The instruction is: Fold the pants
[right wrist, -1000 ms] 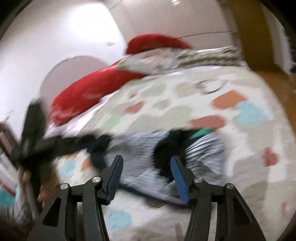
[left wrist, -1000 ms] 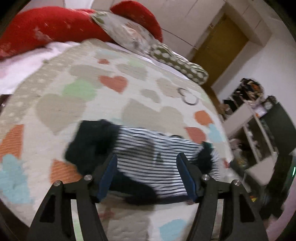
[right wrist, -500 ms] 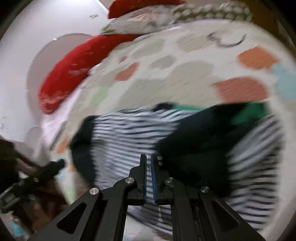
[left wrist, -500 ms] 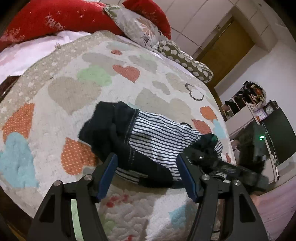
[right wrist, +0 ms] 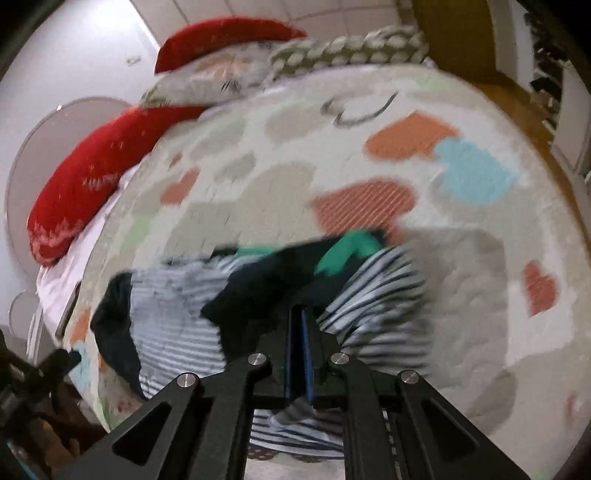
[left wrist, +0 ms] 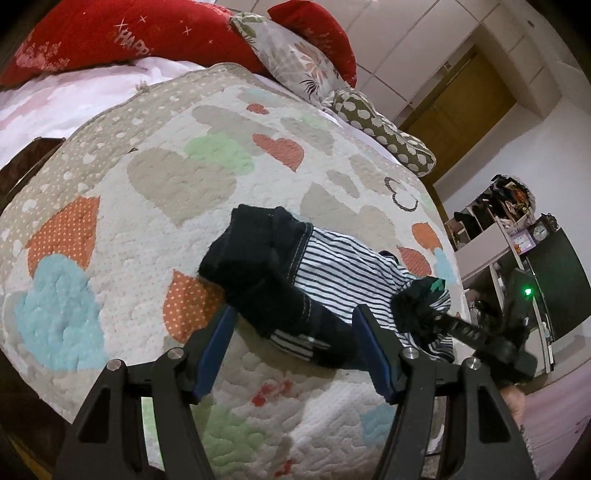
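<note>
We are only at the start — the pants [left wrist: 325, 284] lie crumpled at the frame's centre on the quilt [left wrist: 122, 206], our right gripper [right wrist: 300, 328] clenched on them, our left gripper [left wrist: 291, 343] spread wide, holding nothing.

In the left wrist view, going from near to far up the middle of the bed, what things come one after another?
Left gripper → striped pants → heart-pattern quilt → floral pillow → red pillow.
</note>
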`<state>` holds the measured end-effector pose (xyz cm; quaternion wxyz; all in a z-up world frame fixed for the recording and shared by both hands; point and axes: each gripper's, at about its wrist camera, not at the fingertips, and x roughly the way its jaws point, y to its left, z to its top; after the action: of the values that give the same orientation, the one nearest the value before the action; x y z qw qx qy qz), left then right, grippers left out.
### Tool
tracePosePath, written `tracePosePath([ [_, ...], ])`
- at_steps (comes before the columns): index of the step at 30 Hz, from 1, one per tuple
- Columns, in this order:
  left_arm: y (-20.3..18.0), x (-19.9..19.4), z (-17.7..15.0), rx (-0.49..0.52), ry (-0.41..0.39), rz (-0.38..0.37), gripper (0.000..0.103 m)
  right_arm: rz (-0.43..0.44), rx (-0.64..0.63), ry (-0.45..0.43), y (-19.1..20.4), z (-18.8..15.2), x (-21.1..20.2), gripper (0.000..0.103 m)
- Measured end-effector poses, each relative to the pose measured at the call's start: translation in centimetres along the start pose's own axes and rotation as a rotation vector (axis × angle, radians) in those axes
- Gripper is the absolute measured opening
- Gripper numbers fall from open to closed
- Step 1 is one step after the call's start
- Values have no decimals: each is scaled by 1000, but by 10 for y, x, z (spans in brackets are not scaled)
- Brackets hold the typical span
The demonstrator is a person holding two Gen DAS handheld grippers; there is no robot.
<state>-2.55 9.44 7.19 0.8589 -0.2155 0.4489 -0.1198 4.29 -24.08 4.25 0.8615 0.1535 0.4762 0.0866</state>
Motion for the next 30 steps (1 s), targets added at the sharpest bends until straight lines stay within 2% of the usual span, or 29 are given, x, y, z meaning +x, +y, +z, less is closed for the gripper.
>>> tracePosePath([
  [2,2,-2,-1,-2,-2,5,65,45,-50,20,18,-7,7,8],
  [4,6,-5,-1,-8,-9,12,65,158,-77,68,31,-8,5,8],
  [6,10,-6,-1,-18,-17,18,65,192,-115,31,44,-9,-6,8],
  [8,16,-6,-1,-31,-20,29,65,155,-146,-41,52,-4,-22,8],
  [10,21,-4,-1,-48,-16,34,65,92,-128,-64,51,-2,-22,8],
  [12,26,-1,-3,-58,-12,48,65,26,-79,-44,41,-1,-10,8],
  [14,32,5,-6,-66,2,83,65,-15,-40,13,29,-2,10,8],
  [16,40,14,-10,-82,37,112,65,3,-7,51,19,-4,27,8],
  [19,52,24,-15,-112,80,126,65,4,0,60,21,1,23,10],
  [21,54,22,-16,-109,71,114,65,23,-37,58,31,6,18,12],
  [23,54,21,-17,-105,69,111,65,46,-86,15,48,8,7,12],
  [25,57,20,-17,-116,67,97,65,33,-124,-21,63,11,3,12],
  [27,60,15,-17,-129,60,80,65,13,-142,-2,74,14,15,13],
  [29,66,7,-17,-148,45,73,65,-38,-140,62,80,15,40,19],
  [30,71,1,-16,-163,36,72,65,-62,-140,124,80,14,55,32],
])
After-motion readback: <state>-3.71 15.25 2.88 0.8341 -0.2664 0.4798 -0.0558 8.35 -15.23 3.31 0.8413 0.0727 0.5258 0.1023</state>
